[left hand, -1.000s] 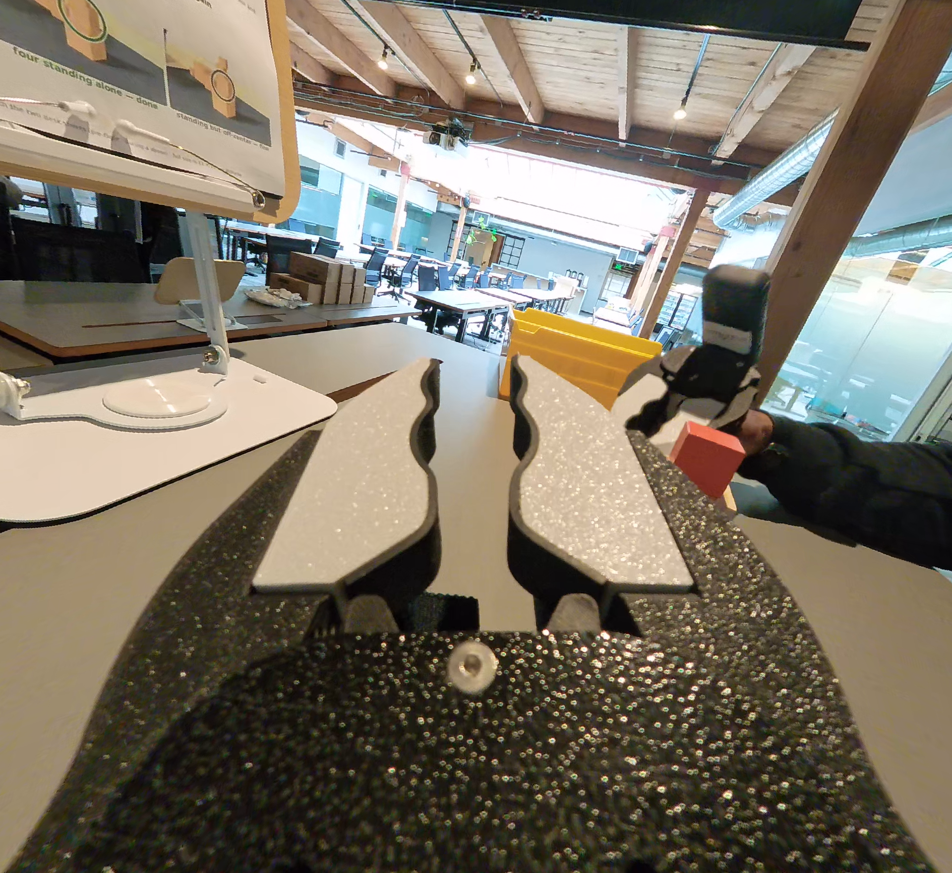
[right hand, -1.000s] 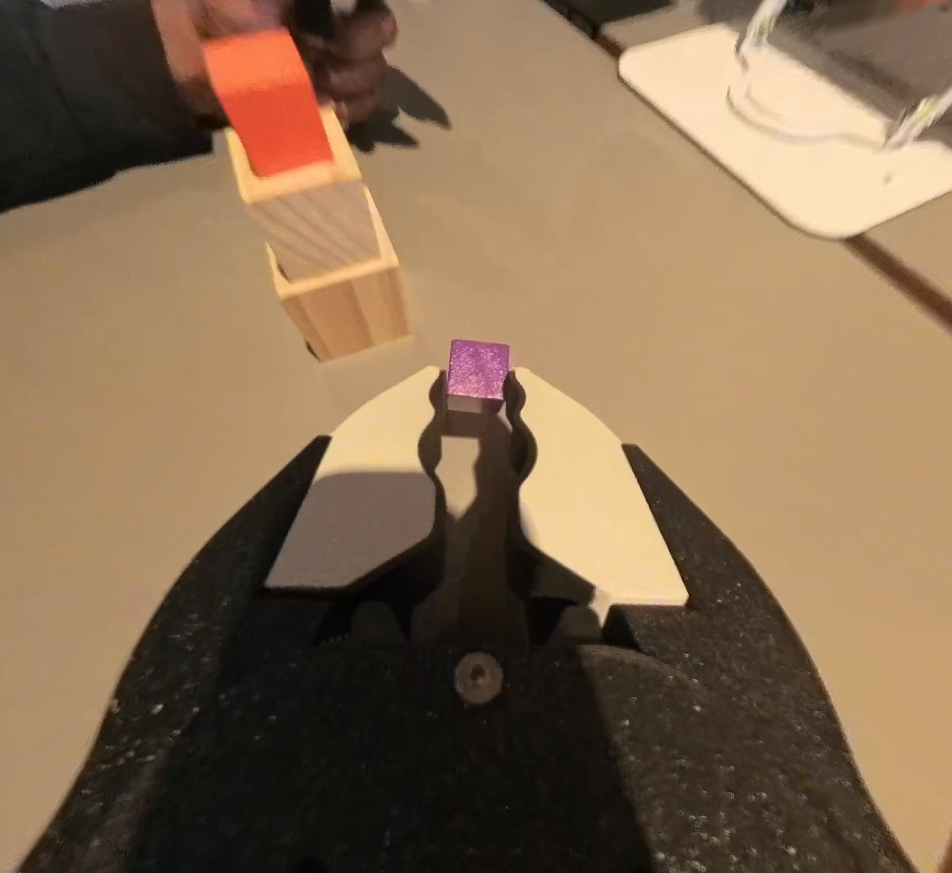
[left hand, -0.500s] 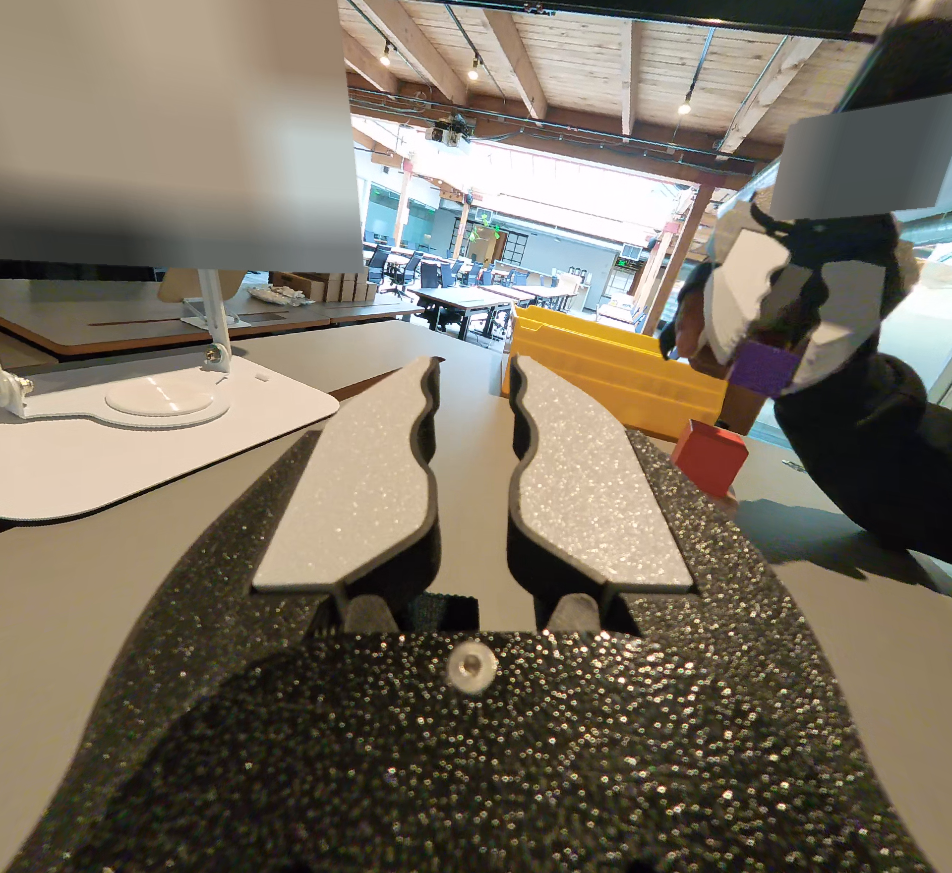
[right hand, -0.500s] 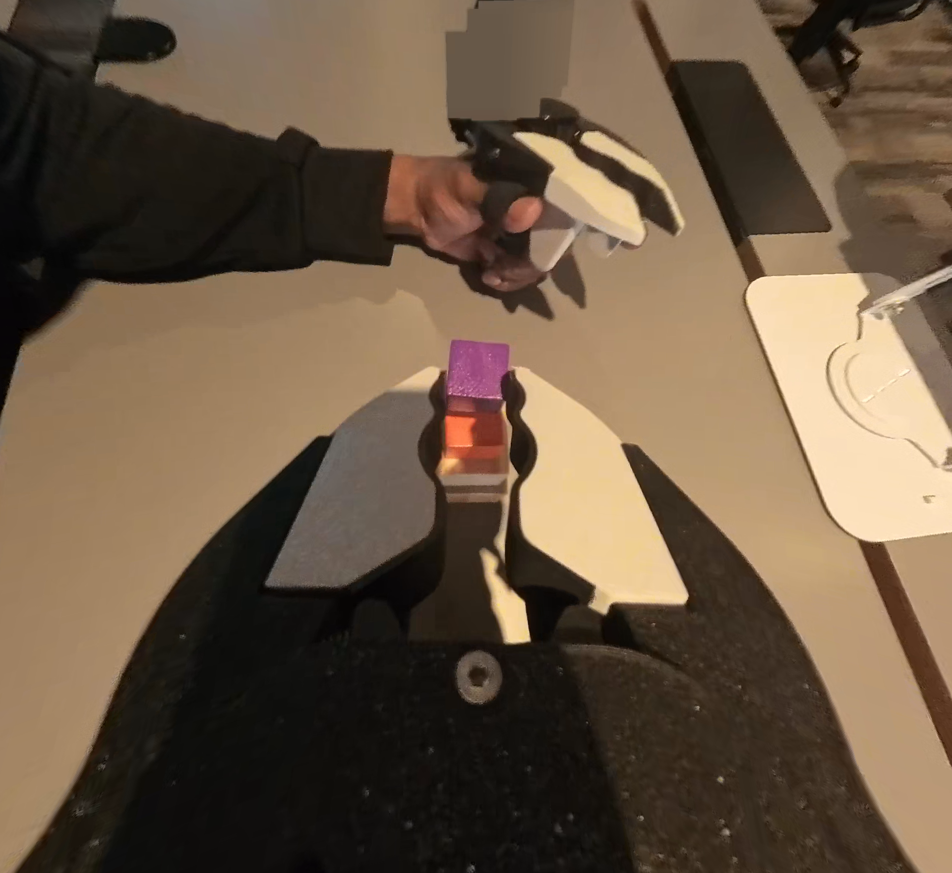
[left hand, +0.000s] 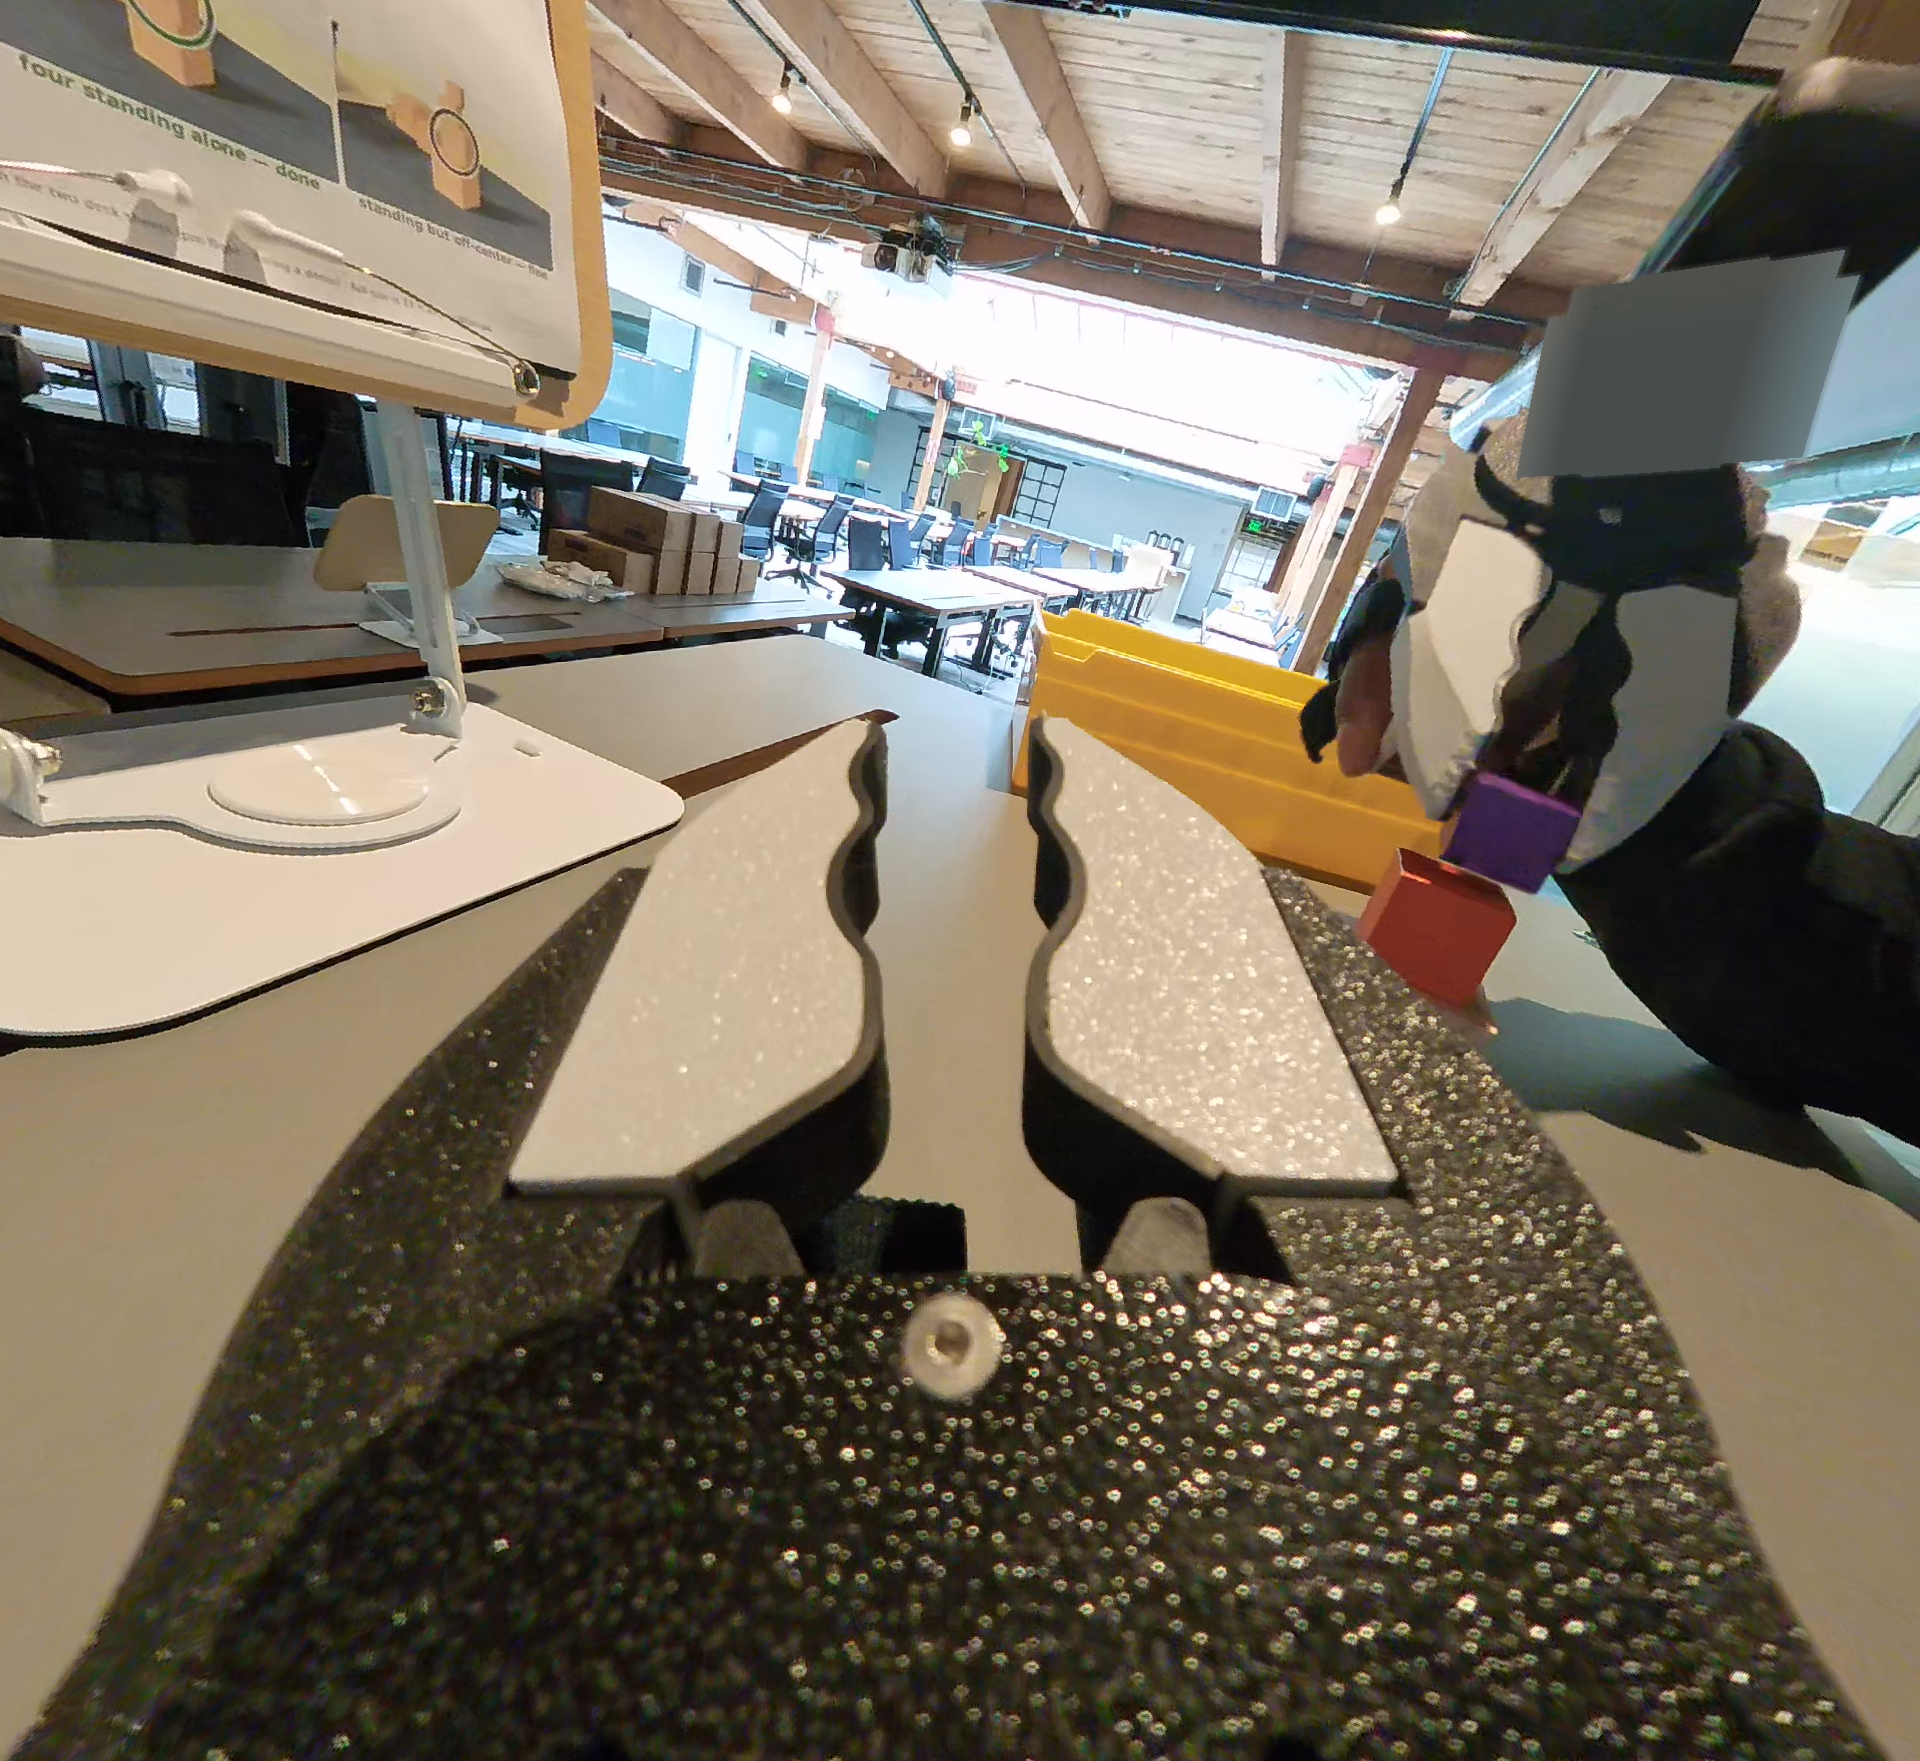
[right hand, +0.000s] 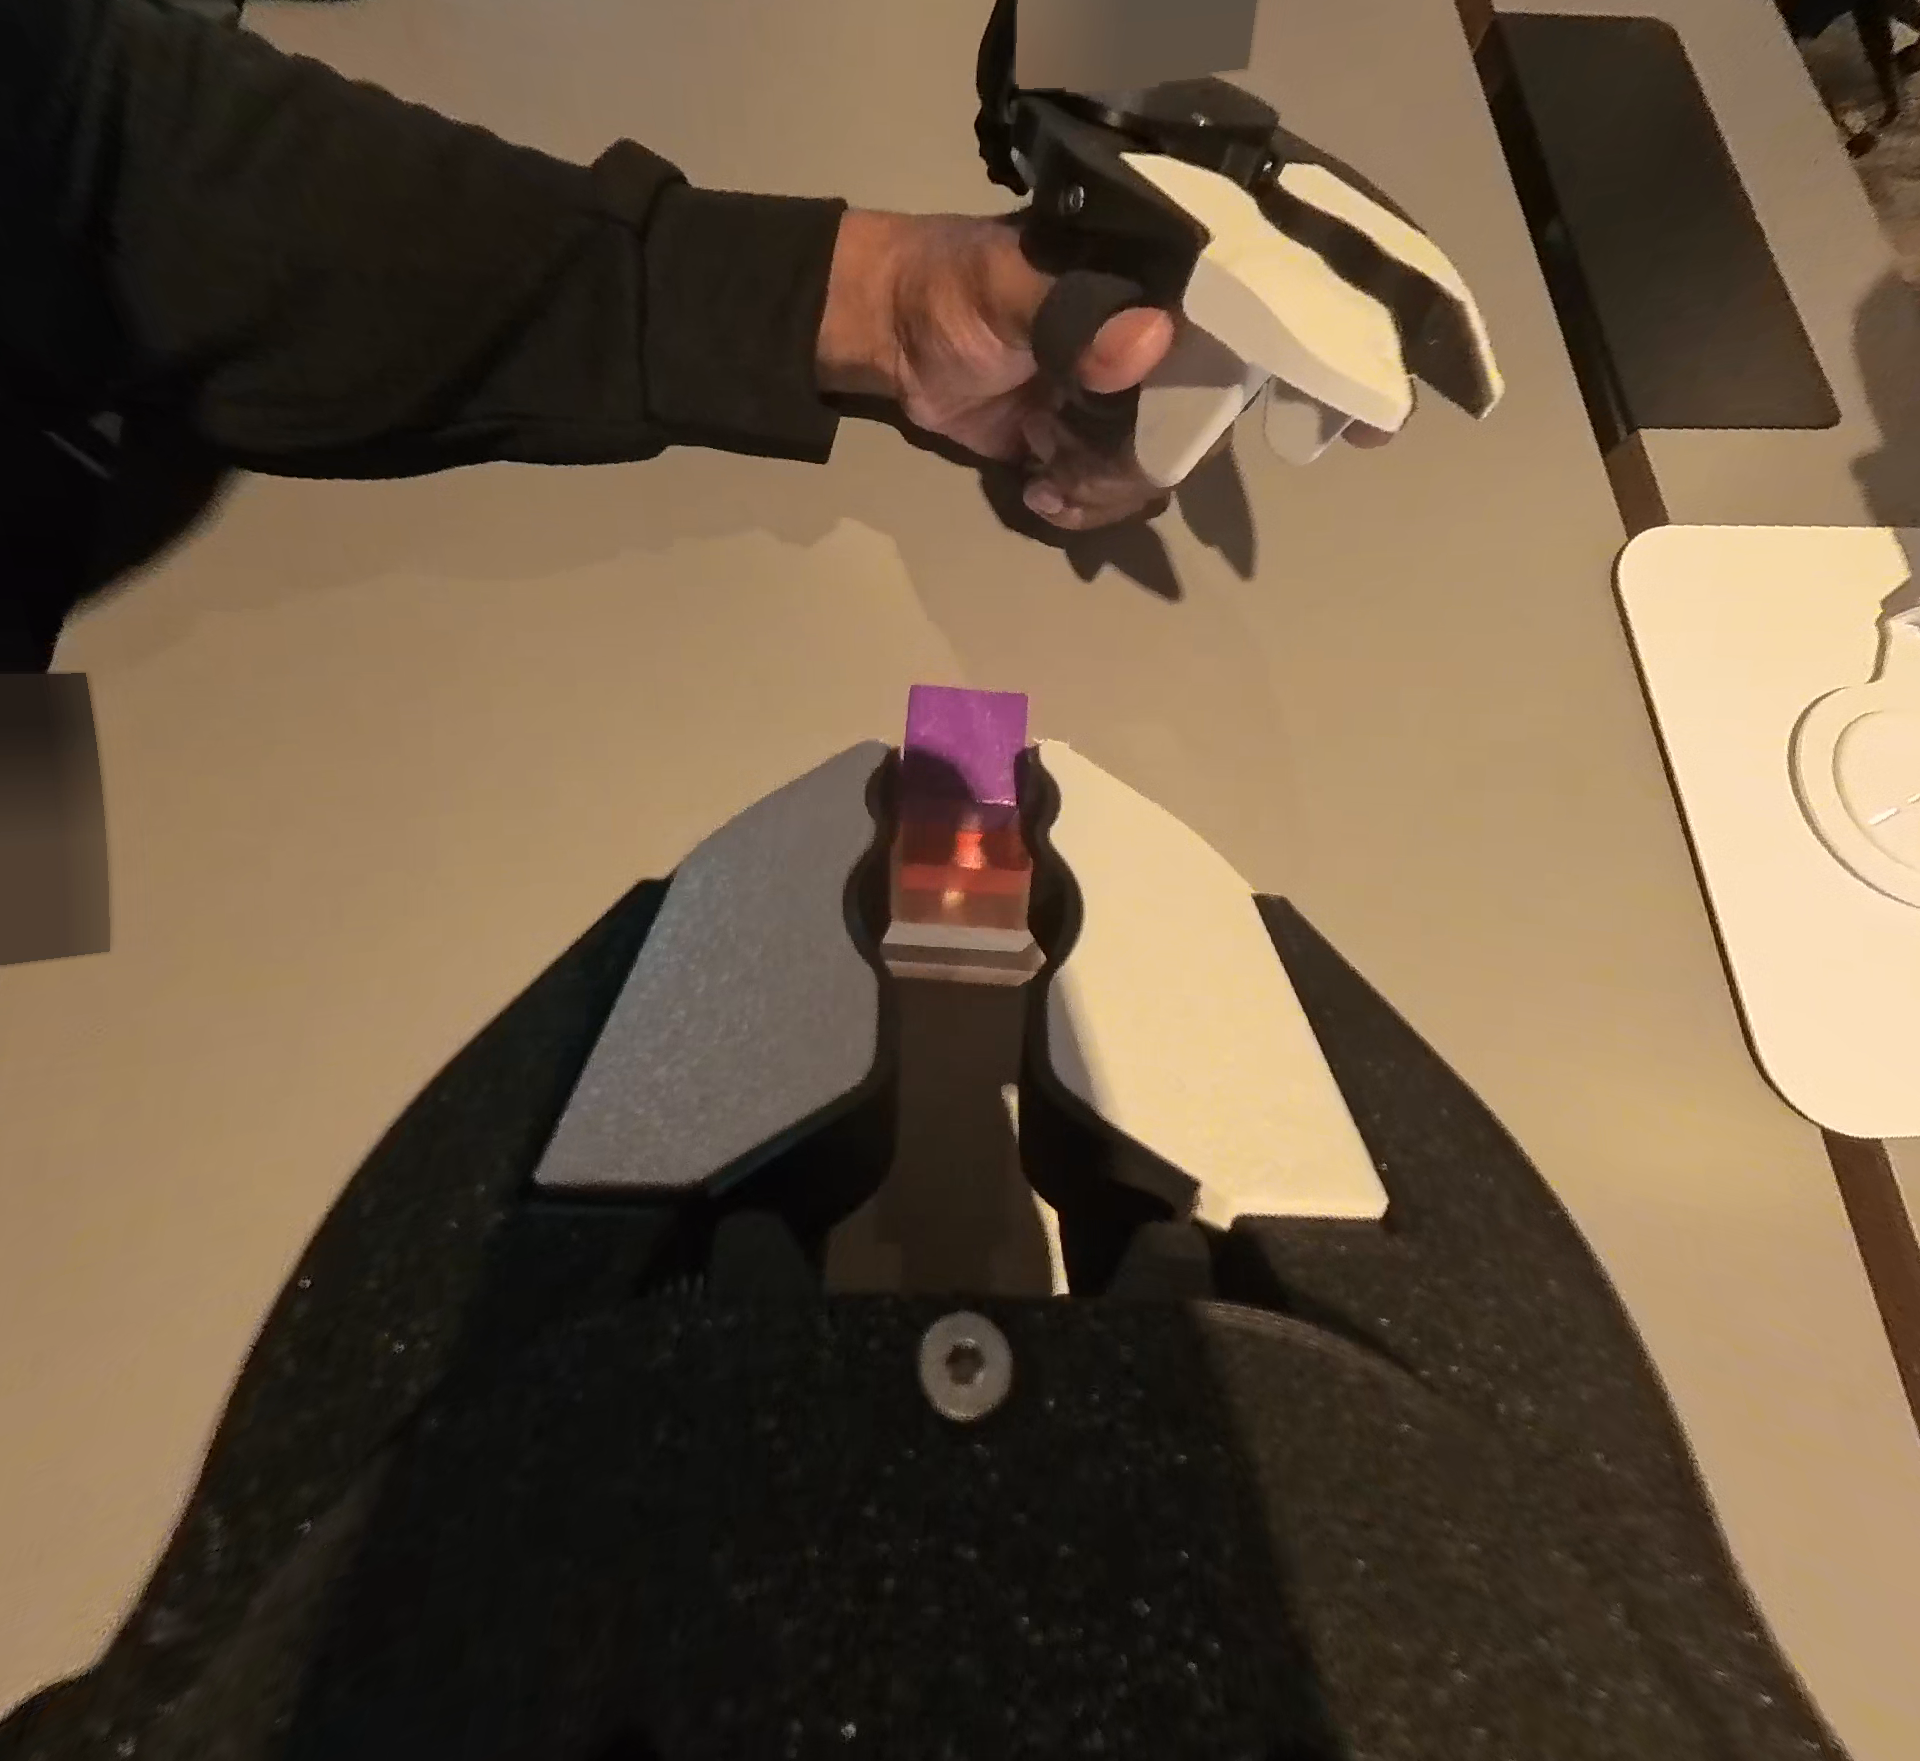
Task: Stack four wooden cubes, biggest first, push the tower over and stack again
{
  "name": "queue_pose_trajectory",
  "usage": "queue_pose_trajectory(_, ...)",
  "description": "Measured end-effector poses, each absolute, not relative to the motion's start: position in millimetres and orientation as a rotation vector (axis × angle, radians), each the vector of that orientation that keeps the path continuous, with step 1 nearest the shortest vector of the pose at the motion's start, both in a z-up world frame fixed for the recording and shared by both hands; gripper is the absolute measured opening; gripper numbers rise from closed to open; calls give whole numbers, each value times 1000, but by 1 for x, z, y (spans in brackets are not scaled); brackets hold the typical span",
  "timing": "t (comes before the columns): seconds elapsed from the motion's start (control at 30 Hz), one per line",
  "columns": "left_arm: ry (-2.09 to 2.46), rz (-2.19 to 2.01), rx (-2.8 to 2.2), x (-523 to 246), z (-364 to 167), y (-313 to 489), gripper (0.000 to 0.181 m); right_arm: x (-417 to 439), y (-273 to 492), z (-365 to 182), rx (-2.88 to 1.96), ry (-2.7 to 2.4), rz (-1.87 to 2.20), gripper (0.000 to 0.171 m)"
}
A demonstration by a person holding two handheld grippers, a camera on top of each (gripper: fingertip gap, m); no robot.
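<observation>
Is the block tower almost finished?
Nearly. The red cube already sits on a wooden cube. The right gripper holds the purple cube just over the red one, not yet released. The left gripper is empty. Then comes knocking it down and restacking.

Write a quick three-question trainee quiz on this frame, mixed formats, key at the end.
1. True or false: the left hand-held gripper is shut on a block.
2. Multiple choice: what does the right hand-held gripper hold? A) the red block B) the purple block C) a yellow bin D) nothing
3. Fill in: directly under the purple block, the top of the stack is the ___ block.

Key:
1. False. Its fingers stand apart with only bare table between them.
2. B. It is shut on the purple block, over the stack.
3. Red. Whether the two already touch cannot be told.
</observation>
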State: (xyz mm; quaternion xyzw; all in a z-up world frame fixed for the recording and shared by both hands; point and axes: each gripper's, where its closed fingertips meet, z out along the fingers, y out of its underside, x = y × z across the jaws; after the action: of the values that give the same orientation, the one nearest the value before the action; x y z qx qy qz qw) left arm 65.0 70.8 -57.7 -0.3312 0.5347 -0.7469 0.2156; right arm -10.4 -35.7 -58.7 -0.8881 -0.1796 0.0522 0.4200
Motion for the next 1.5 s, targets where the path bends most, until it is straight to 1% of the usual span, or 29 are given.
queue_pose_trajectory(1.5,1490,-2068,-916,65,-58,70,25,-7,-36,-68,-2216,-474,133,23)
